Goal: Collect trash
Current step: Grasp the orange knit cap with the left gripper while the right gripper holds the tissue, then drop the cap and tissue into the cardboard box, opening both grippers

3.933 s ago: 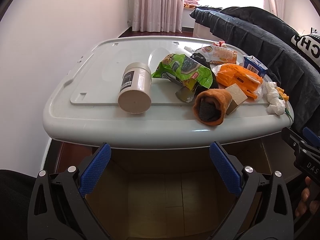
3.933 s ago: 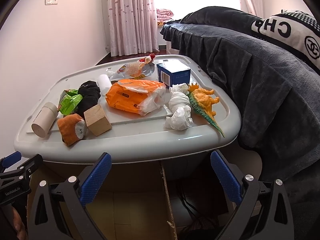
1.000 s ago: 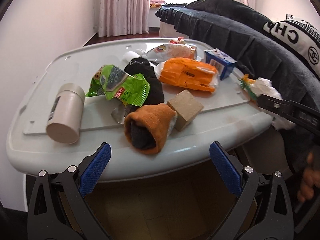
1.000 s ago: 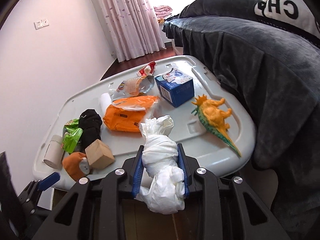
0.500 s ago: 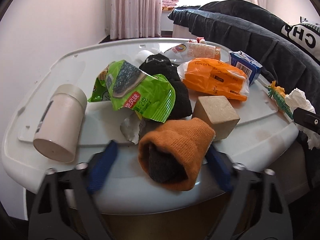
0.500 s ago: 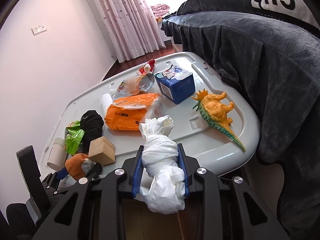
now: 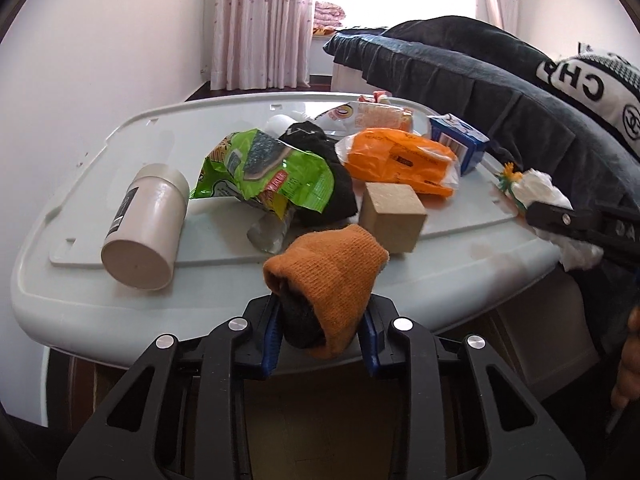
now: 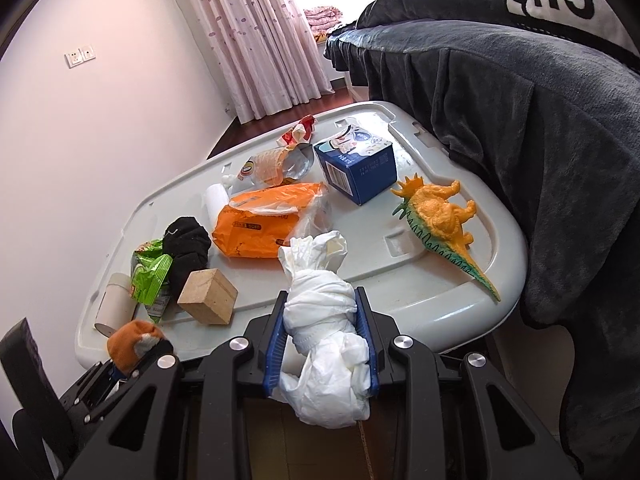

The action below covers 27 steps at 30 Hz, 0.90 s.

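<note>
My left gripper (image 7: 320,322) is closing at the near edge of the grey lid (image 7: 100,168), and its blue pads press both sides of a rolled orange sock (image 7: 332,276) with a dark inside. Off the lid's right corner, my right gripper (image 8: 322,320) is shut on a white wad of tissue (image 8: 320,304), which hangs out below the jaws. Trash lies on the lid: a green snack wrapper (image 7: 272,172), an orange plastic bag (image 7: 396,160), an opened snack bag (image 8: 276,164) and a blue carton (image 8: 356,164).
A white jar (image 7: 146,224) lies on its side at the left, beside a wooden block (image 7: 392,216) and a black sock (image 7: 320,140). An orange dinosaur toy (image 8: 440,216) lies at the right. A cardboard box (image 7: 320,420) stands open below. A dark-blanketed bed (image 8: 520,100) borders the right.
My left gripper has moved in on the orange sock and its wide jaws have closed onto it. The right gripper has kept still with the tissue wad.
</note>
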### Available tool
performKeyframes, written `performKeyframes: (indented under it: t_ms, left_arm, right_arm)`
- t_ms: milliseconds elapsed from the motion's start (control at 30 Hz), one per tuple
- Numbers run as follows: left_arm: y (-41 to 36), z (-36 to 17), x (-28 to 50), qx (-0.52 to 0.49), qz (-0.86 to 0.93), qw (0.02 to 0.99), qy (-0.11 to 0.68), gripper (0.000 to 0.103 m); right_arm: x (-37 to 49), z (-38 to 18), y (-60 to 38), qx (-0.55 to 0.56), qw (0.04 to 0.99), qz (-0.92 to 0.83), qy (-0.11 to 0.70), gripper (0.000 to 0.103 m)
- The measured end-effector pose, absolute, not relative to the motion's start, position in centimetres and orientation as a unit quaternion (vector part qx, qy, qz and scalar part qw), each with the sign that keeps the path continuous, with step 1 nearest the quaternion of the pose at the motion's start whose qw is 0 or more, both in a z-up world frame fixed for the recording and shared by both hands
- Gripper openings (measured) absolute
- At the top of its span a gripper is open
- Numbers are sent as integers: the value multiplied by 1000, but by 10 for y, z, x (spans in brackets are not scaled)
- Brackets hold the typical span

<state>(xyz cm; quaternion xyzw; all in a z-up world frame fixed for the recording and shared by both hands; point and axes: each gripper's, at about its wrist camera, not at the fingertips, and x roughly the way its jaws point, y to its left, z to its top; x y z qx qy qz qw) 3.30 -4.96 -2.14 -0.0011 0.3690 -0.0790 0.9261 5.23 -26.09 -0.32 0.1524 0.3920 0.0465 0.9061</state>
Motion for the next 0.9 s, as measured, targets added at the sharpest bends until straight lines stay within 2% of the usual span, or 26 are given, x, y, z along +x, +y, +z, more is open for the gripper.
performKeyframes:
  t_ms: [167, 400, 567, 733, 900]
  left_arm:
    - [-65, -19, 24, 36, -87, 928, 360, 29]
    - [-61, 6, 6, 17, -85, 929, 359, 29]
    - [-44, 15, -16, 12, -66, 920, 385, 29]
    - [-27, 18, -47, 17, -48, 914, 402, 29]
    - [-18, 1, -61, 20, -44, 894, 446, 29]
  right_arm:
    - [53, -4, -258, 150, 906, 53, 393, 32]
    - [36, 8, -248, 127, 913, 72, 381, 32]
    - [-6, 11, -231, 94, 914, 98, 383, 32]
    - [-50, -3, -210, 76, 896, 128, 418, 32]
    - [-69, -15, -190, 63, 881, 147, 446, 32]
